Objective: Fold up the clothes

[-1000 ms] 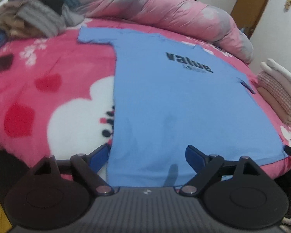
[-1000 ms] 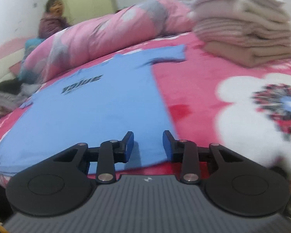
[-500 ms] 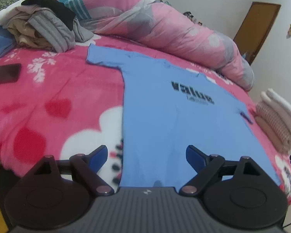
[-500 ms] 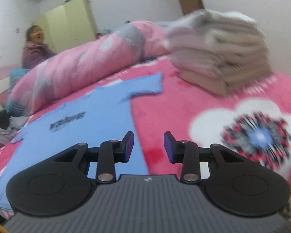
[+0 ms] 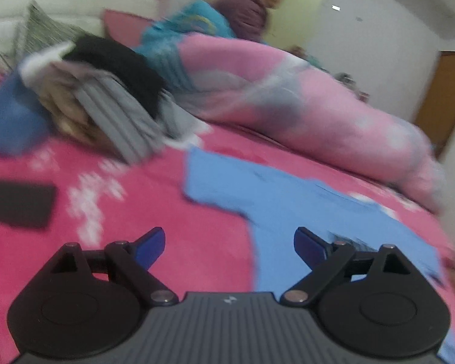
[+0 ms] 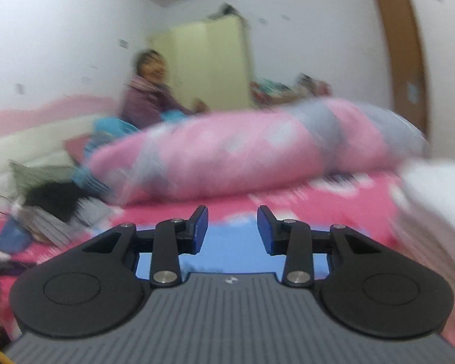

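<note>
In the left wrist view, a flat black rectangular object (image 5: pixel 18 204) lies at the left edge on the pink flowered blanket (image 5: pixel 142 200), one heap of unfolded grey, black and tan clothes (image 5: pixel 106 106) fills the upper left, and the left gripper (image 5: pixel 229 242) hangs wide open, empty. One light-blue T-shirt (image 5: pixel 318 209) lies flat at lower right — its print blurred, unreadable. In the right wrist view, the right gripper (image 6: pixel 232 227) — jaws parted, holding nothing — sits bottom centre above the shirt, before one long pink quilt roll (image 6: pixel 242 154).
</note>
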Motion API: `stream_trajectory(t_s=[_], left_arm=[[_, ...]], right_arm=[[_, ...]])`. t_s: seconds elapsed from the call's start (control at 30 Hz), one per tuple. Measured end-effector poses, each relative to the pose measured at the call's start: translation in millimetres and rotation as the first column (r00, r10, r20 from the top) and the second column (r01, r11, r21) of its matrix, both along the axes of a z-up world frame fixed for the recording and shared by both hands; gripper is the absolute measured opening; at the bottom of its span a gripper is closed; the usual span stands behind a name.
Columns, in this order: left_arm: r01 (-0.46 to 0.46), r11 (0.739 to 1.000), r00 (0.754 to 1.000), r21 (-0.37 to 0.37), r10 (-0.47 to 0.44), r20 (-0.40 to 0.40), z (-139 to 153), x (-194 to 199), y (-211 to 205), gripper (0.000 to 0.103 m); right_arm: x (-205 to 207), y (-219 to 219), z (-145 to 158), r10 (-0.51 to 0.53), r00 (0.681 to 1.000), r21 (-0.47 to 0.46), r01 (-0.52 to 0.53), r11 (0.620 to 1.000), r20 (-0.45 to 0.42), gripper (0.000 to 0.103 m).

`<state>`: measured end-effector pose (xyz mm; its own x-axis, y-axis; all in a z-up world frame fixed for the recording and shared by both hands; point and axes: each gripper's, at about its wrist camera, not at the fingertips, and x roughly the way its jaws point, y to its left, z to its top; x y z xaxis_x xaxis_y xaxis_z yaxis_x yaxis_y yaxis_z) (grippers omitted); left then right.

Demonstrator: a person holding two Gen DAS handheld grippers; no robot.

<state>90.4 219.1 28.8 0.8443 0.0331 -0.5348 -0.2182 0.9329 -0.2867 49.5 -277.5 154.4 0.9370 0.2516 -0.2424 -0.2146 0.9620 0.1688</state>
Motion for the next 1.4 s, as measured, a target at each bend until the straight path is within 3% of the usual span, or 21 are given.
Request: stream_trajectory(t_s=[0.1, 0.2, 0.27, 0.37, 0.5, 0.73, 0.8, 1.07, 1.17, 1.23, 1.4], left_arm=[[-0.052, 0.999, 0.999, -0.013, 0.052, -0.001, -13.3, 40.2, 11.0, 0.089], [-0.087, 0.995, 0.995, -0.046, 0.084, -0.062, -35.1, 86.4, 17.6, 0.078], [-0.121, 0.989, 0.988, -0.088, 0.111, -0.105, -54.6, 112.0, 22.7, 0.063], [-0.179, 0.974, 0.977, -0.138, 0.159, -0.142, -77.1, 132.2, 29.7, 0.057], [-0.17, 0.982, 0.985, -0.084, 0.167, -0.037, -89.8, 132.1, 28.9, 0.051], [-0.171, 0.968, 0.985, -0.184, 0.169, -0.027, -93.5, 125.7, 41.5, 0.022], [-0.177, 0.965, 0.984, -0.194, 0.176, -0.025, -94.9, 124.0, 43.2, 0.017], [-0.156, 0.968, 0.987, -0.196, 0.158, -0.004, -98.3, 123.3, 40.0, 0.005], [-0.139, 0.972, 0.989, -0.189, 0.145, 0.019, -97.6, 122.1, 37.0, 0.004], [-0.12, 0.977, 0.991, -0.177, 0.13, 0.044, -95.6, 120.5, 32.9, 0.004], [-0.053, 0.99, 0.99, -0.133, 0.069, 0.124, -88.7, 117.3, 21.2, 0.004]], right_arm=[[48.0, 40.1, 37.3, 0.108, 0.993, 0.024, -0.109, 0.994, 0.038, 0.037], [110.9, 103.6, 49.2, 0.214, 0.976, 0.018, -0.215, 0.976, 0.036, 0.039], [152.9, 149.0, 50.3, 0.28, 0.96, 0.011, -0.28, 0.96, 0.022, 0.039], [209.4, 224.2, 20.2, 0.37, 0.926, 0.01, -0.371, 0.929, -0.071, 0.04], [272.3, 324.1, -35.0, 0.478, 0.849, 0.0, -0.491, 0.871, -0.226, 0.04], [323.9, 443.4, -131.9, 0.469, 0.726, -0.078, -0.579, 0.812, -0.503, 0.04], [332.2, 461.4, -145.4, 0.453, 0.706, -0.088, -0.586, 0.806, -0.544, 0.04], [357.0, 495.5, -187.1, 0.353, 0.688, -0.149, -0.557, 0.817, -0.634, 0.039], [357.6, 491.9, -192.3, 0.344, 0.699, -0.146, -0.539, 0.829, -0.627, 0.028], [357.7, 485.6, -191.7, 0.334, 0.714, -0.147, -0.52, 0.841, -0.616, 0.007], [360.3, 464.9, -181.5, 0.369, 0.731, -0.067, -0.491, 0.868, -0.575, 0.003]])
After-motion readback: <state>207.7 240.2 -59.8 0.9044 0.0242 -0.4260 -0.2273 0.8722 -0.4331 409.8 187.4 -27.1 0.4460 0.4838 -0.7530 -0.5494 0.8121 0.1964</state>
